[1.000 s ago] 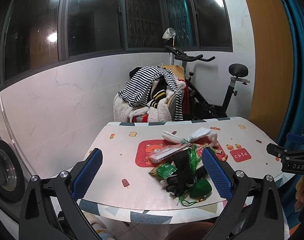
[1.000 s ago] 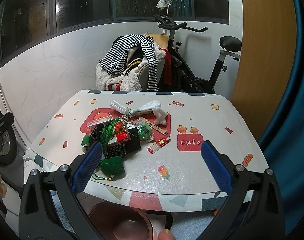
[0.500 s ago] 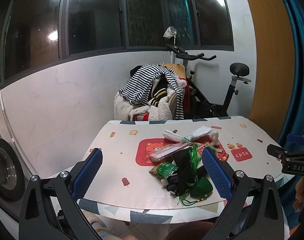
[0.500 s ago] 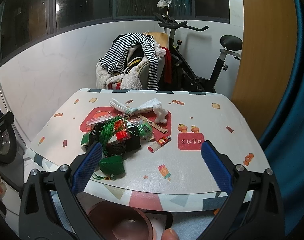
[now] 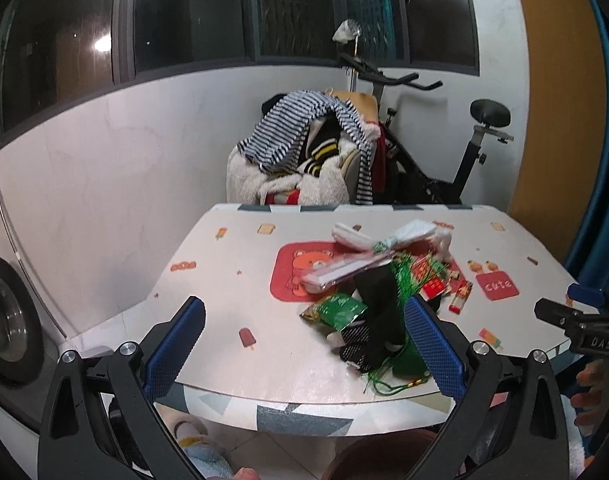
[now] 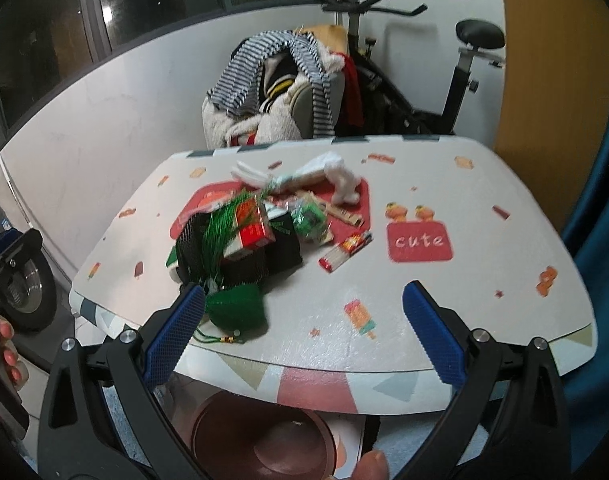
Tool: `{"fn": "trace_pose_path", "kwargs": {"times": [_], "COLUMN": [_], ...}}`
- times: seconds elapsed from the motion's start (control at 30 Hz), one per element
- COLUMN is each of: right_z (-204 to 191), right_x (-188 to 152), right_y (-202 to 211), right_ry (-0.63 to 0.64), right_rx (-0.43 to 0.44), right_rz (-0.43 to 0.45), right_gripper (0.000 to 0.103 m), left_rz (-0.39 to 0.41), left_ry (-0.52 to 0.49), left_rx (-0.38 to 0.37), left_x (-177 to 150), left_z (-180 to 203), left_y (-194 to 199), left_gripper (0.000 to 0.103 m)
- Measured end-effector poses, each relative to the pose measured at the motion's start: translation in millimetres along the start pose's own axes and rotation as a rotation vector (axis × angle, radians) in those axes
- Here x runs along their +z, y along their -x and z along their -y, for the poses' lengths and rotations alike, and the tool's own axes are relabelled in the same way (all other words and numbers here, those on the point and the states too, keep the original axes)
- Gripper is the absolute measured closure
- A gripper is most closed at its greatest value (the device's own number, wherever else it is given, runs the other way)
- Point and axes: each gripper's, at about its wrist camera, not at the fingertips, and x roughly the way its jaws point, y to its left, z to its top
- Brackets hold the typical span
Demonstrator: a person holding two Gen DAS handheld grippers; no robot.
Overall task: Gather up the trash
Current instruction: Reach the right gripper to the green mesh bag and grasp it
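A heap of trash lies on the patterned table: a green tasselled ornament, a red carton, black netting, a green snack wrapper, white tissue and a small red packet. My left gripper is open and empty above the table's near edge, left of the heap. My right gripper is open and empty over the near edge; its left finger is next to the green ornament. A brown bin stands on the floor below the table edge.
A chair piled with striped clothes and an exercise bike stand behind the table. A blue curtain hangs at the right. A washing machine is at the left. The right gripper shows in the left view.
Both grippers have moved forward and lower toward the table. The trash heap looks larger and nearer in both views. Both stay open.
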Motion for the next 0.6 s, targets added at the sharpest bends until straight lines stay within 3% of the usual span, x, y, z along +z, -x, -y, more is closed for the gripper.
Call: {"fn": "trace_pose_path", "kwargs": {"times": [0.23, 0.37, 0.6], "right_z": [-11.6, -23.2, -30.3], "right_x": [-12.7, -21.3, -35.7], "right_y": [-42.3, -70.4, -107.9], "right_ry": [0.042, 0.1, 0.085], "right_rx": [0.007, -0.056, 0.076], "right_rz": [-0.051, -0.089, -0.135], "right_gripper": [0.006, 0.006, 0.006], "left_rz": [-0.076, -0.116, -0.161], "left_ry": [0.002, -0.013, -0.019], "left_rx": [0.004, 0.027, 0.032], "left_x": [-9.7, -17.6, -37.3], "left_z": [-6.3, -12.0, -21.8], "left_y": [-32.7, -53.6, -85.3], "left_gripper": [0.006, 0.006, 0.006]}}
